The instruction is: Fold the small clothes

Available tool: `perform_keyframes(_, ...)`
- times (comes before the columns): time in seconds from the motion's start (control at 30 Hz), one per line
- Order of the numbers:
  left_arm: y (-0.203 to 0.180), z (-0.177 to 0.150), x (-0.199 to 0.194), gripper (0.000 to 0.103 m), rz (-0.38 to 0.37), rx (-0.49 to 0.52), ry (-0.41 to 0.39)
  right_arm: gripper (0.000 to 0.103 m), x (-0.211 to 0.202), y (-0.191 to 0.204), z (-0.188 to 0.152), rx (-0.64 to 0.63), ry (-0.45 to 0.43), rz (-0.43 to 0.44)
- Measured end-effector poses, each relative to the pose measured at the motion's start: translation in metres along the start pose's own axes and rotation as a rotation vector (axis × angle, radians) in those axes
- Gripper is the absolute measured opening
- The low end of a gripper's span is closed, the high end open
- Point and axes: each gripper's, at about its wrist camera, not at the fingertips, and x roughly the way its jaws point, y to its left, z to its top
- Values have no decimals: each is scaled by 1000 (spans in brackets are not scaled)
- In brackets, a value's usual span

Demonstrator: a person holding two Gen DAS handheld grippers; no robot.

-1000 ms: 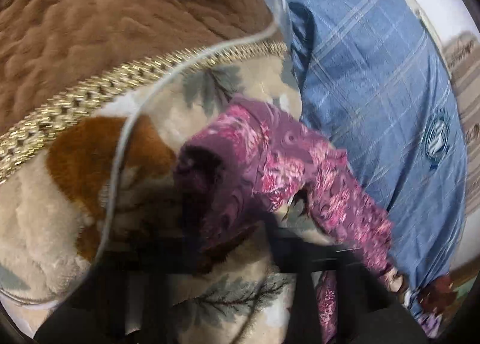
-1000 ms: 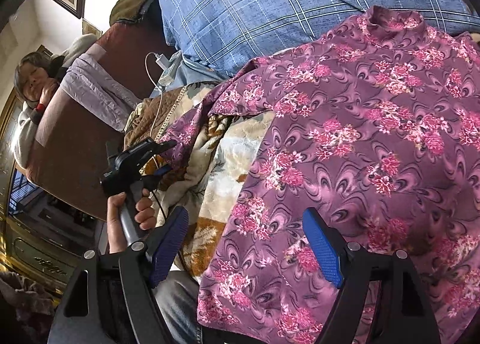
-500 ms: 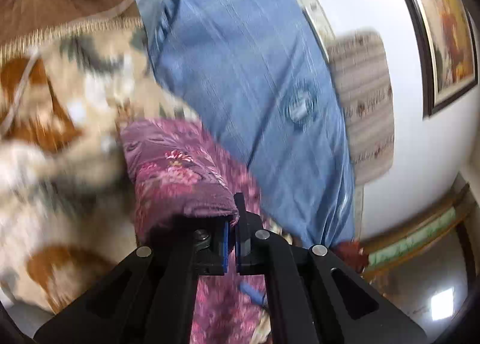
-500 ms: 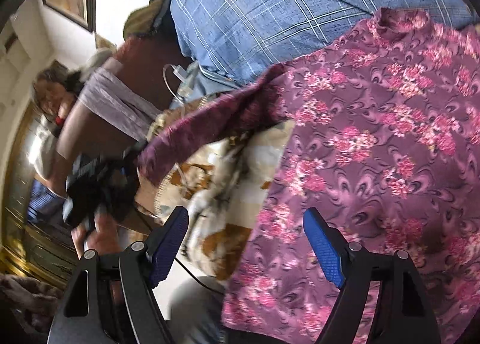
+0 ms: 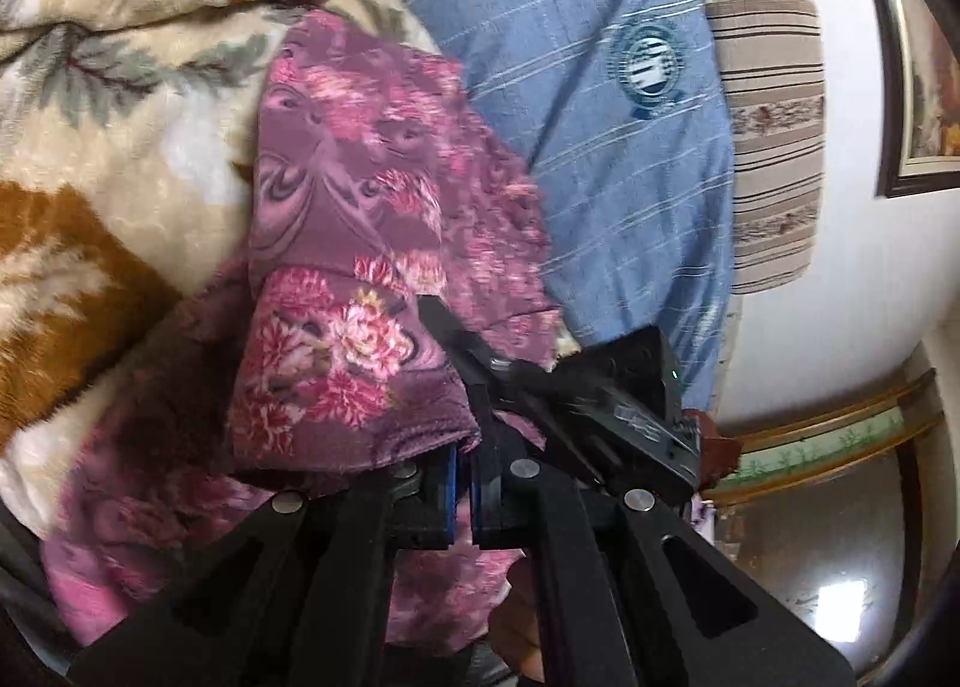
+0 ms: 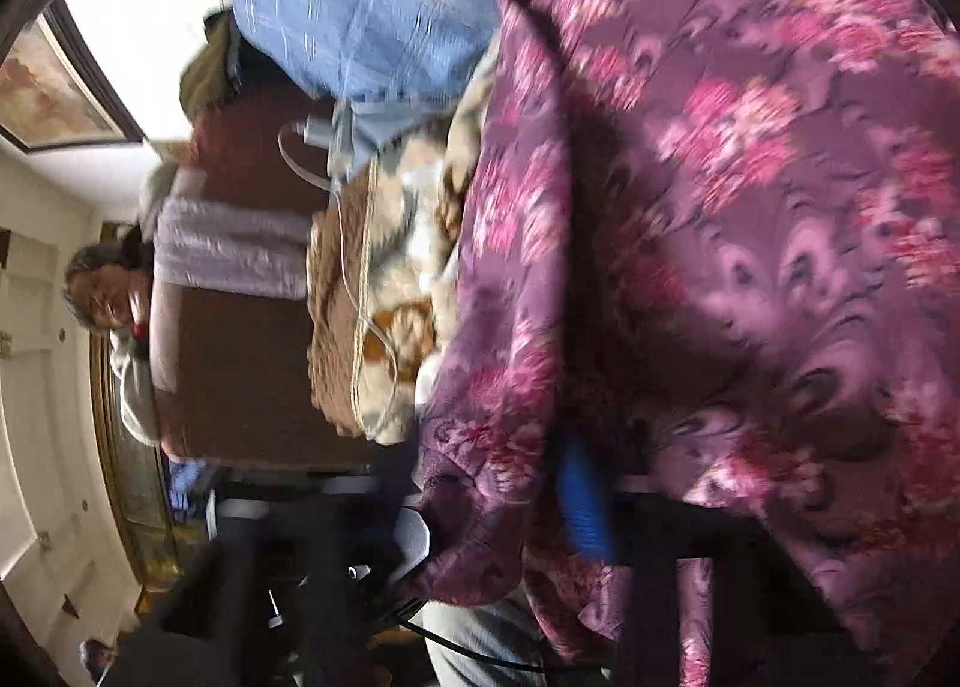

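A purple fleece garment with pink flowers (image 5: 360, 219) lies on a cream and brown blanket (image 5: 120, 147). My left gripper (image 5: 462, 498) is shut on one sleeve's end, and the cuff drapes over its fingers. My right gripper (image 5: 441, 324) reaches in from the right, its tips buried in the garment's edge just beyond the left one. In the blurred right wrist view the garment (image 6: 750, 207) fills the right side. My right gripper (image 6: 552, 489) is closing on a fold of it. One blue pad (image 6: 585, 519) shows; cloth hides the other.
A big blue checked cushion (image 5: 600, 117) lies behind the garment. A striped cloth (image 5: 774, 135) hangs on the white wall. To the left stands a brown sofa (image 6: 240, 357) with a seated person (image 6: 120, 315). A white cable (image 6: 360, 297) runs over the blanket.
My left gripper has carried the sleeve across towards the garment's body and the right gripper. My right gripper has dropped onto the garment's edge, rolled, and its wide-open jaws have come together.
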Motion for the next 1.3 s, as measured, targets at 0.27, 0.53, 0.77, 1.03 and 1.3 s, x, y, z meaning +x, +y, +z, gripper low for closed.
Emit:
perform_keyframes(0.27,-75,-37,14,49,-184,228,259,6,-96,67,-3,-246,-129,-114)
perform_keyframes(0.53,-36,21,46,64,33,223,160,6,-172,-1,-19,-208,-190,-281)
perform_keyframes(0.77,15,120,93,64,206,22,93,6,-173,-31,-20,-204,-204,-261)
perform_keyframes(1.03,20,159,140,47,282,48,63,6,-197,-64,-28,-206,-252,-252)
perform_keyframes(1.3,5,158,132,7,252,128,6,6,-198,-70,-26,-196,-241,-242)
